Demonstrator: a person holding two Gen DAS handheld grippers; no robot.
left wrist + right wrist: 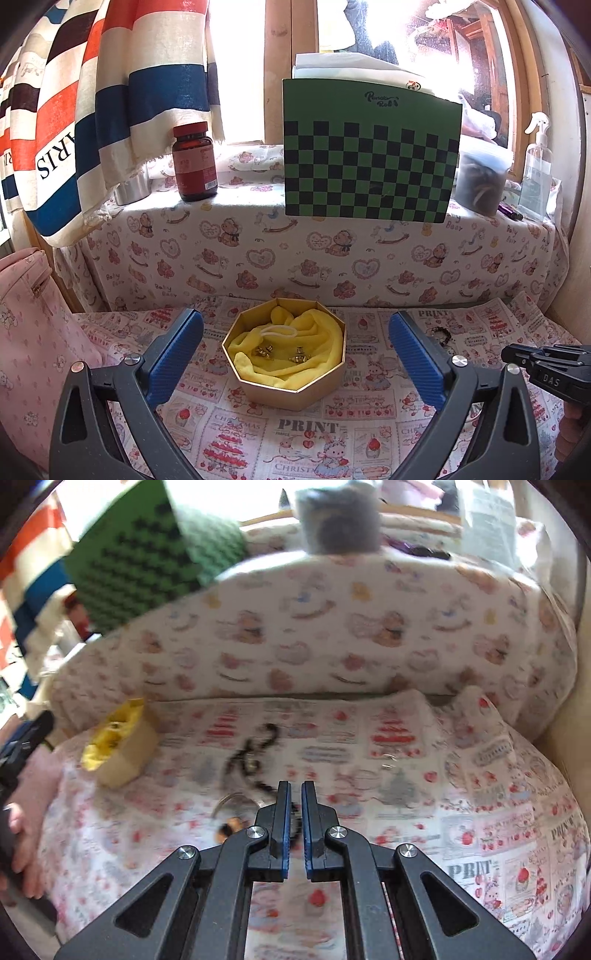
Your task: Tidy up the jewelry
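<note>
Gathering loose jewelry into the box (pixel 284 369) with its yellow cloth.
Left gripper (pixel 295 354) hovers with fingers wide, framing the box, gold pieces already inside. Right gripper (pixel 296 794) has fingers narrow, nearly closed, over the dark bead chain (pixel 255 757) right of the box; whether they pinch it I cannot tell. Best grip a bunched strand, lift clear, and lower it onto the cloth.
</note>
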